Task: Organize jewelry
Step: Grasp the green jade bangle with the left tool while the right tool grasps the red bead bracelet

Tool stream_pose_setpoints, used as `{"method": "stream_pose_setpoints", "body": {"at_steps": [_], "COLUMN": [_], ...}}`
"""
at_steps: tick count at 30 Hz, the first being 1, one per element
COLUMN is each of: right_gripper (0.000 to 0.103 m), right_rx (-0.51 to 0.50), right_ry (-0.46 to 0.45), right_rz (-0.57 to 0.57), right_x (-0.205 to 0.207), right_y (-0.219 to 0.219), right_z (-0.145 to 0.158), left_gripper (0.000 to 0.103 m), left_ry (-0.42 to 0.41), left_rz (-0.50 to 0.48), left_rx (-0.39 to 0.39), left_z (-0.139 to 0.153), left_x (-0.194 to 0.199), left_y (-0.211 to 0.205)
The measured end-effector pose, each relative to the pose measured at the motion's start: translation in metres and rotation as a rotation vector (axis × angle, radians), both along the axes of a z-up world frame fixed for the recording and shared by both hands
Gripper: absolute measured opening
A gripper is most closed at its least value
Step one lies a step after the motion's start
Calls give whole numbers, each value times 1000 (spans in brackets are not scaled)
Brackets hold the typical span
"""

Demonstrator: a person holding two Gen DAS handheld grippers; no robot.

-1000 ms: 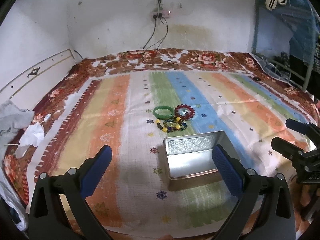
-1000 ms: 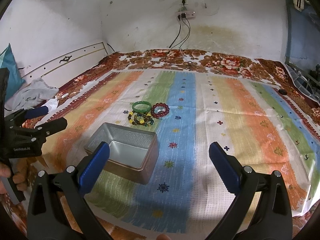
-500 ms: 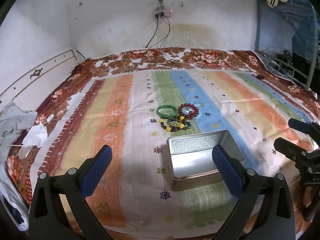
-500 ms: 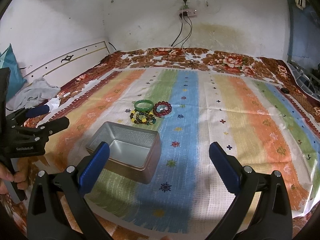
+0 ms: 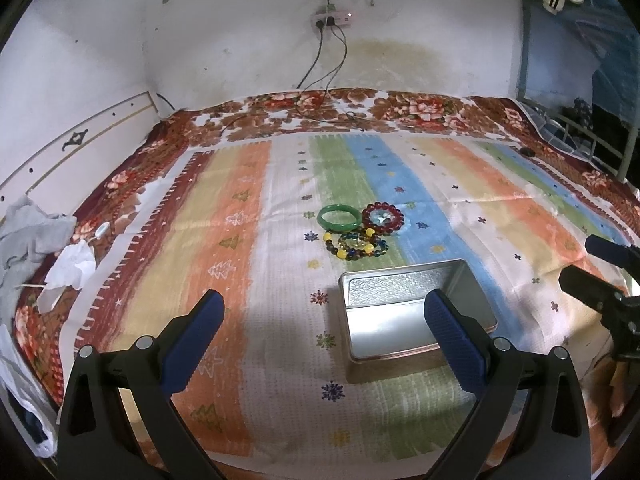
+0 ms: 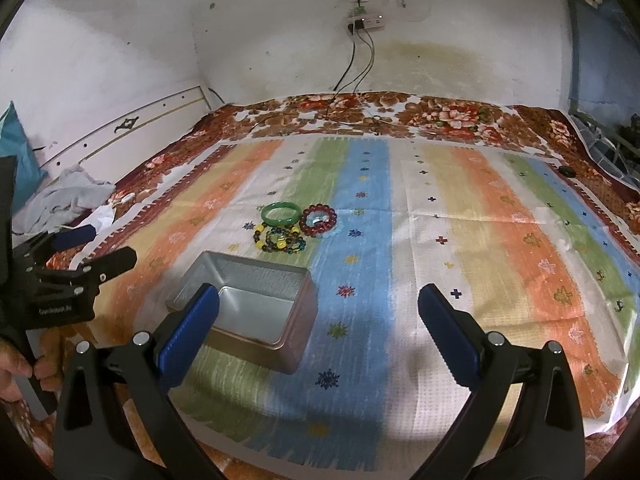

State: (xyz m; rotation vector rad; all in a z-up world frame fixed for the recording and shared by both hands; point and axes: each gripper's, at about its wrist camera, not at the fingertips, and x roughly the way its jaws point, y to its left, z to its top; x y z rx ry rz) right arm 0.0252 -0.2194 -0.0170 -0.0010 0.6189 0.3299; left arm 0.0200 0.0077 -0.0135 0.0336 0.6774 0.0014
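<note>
Open metal tin [image 5: 416, 312] on striped cloth [image 5: 248, 248], long axis left-right; 3 bracelets [image 5: 356, 232] just beyond. Left gripper [image 5: 320, 316], right gripper [image 6: 318, 308] both spread wide, empty.

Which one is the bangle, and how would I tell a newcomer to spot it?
Start at the open metal tin on the striped bedspread; just beyond it lies a cluster of bracelets. The green bangle is at the cluster's far left, beside the red beaded bracelet. It alone is a smooth solid ring; the others are strung beads.
</note>
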Motion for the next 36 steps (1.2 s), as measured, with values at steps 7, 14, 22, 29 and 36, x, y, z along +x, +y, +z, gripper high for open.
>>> {"method": "stream_pose_setpoints", "body": {"at_steps": [7, 14, 22, 29, 36], "right_gripper": [98, 98, 98, 98, 98], "right_rx": [-35, -19, -63, -48, -73], "right_ry": [15, 25, 35, 111, 147], "right_rz": [-6, -3, 22, 33, 27], "right_x": [21, 41, 77, 116, 148], "right_y": [8, 5, 23, 29, 33], "right_z": [0, 4, 6, -1, -6], "left_gripper": [97, 97, 97, 91, 90], "left_ry": [4, 27, 56, 133, 155], "left_rz": [-18, -39, -21, -37, -34], "left_rx": [-15, 3, -27, -98, -80], "left_z": [-1, -2, 1, -6, -9], "left_x": [15, 34, 68, 106, 135], "left_y": [-2, -9, -6, 1, 0]}}
